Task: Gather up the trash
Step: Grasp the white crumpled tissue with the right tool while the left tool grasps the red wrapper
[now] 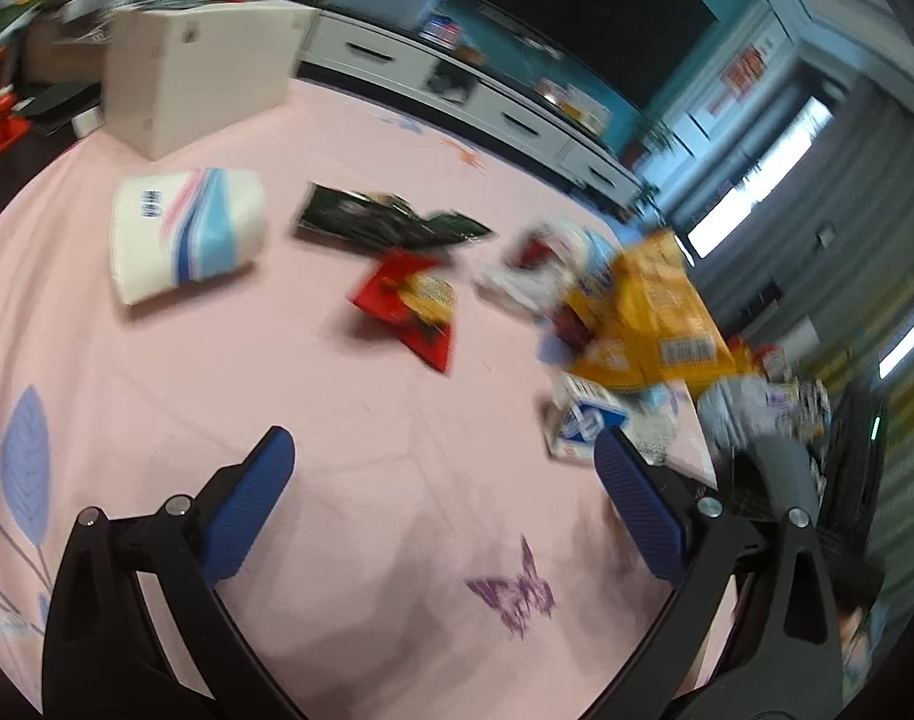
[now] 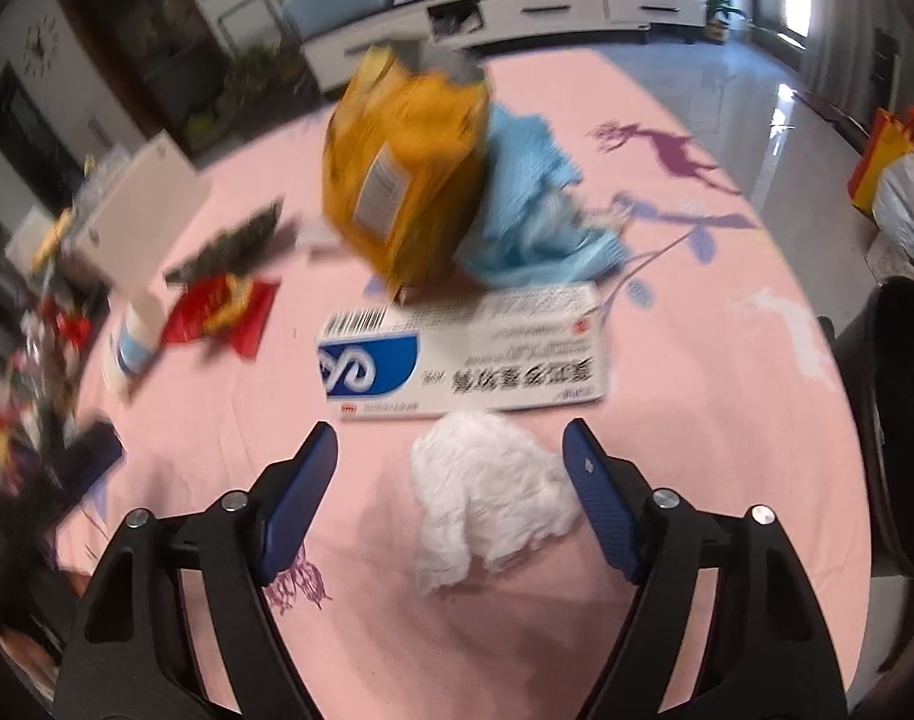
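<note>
my right gripper (image 2: 450,444): spread, astride crumpled white tissue (image 2: 490,495), not pinching | tissue: light, soft, squashes easily | hold: pinch its bunched middle

left claw (image 1: 443,456) gapes over pink tablecloth (image 1: 348,420).

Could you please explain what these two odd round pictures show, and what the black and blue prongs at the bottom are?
Each picture comes from a fisheye camera on a hand-held grasping tool, looking along its two blue-padded fingers. A person holds one tool in each hand; there is no robot arm. The left tool is open over bare pink tablecloth, holding nothing. The right tool is open around a crumpled white tissue, not yet gripping it. Beyond lie a white medicine box, a yellow bag, a blue cloth and a red wrapper.
</note>
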### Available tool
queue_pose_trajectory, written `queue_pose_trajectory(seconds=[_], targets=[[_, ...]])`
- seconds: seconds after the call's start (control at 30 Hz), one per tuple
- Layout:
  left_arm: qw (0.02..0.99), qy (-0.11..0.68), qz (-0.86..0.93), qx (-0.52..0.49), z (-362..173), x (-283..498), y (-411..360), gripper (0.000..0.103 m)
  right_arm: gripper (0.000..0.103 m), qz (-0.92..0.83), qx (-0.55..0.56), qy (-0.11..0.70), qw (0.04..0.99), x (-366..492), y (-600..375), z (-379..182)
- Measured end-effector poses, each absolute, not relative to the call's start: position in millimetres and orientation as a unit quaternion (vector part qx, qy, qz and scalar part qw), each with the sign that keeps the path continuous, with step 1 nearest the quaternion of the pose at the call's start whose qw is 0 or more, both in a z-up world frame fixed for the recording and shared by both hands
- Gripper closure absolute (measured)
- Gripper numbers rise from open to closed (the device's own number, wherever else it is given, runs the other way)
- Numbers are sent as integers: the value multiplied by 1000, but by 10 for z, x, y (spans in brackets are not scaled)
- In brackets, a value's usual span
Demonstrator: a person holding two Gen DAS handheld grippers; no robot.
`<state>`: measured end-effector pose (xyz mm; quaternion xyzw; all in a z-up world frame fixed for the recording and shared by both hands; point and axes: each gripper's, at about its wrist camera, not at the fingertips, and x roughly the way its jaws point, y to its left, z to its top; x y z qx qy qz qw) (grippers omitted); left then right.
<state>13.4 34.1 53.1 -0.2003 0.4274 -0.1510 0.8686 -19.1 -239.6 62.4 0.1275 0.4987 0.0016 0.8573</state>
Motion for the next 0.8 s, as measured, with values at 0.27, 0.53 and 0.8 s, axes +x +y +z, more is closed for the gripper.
queue_pose_trajectory(seconds=[0.27, 0.53, 0.8], targets=[[859, 438, -152, -215, 517, 673, 345, 10, 46, -12, 48, 525, 850, -156, -2220, 464], [861, 460, -135, -171, 340, 1075, 158, 39, 65, -18, 61, 527, 848, -137, -2354, 438], [837, 488, -152, -196, 92, 1165, 180, 62, 65, -5, 107, 506, 856, -104, -2362, 561]])
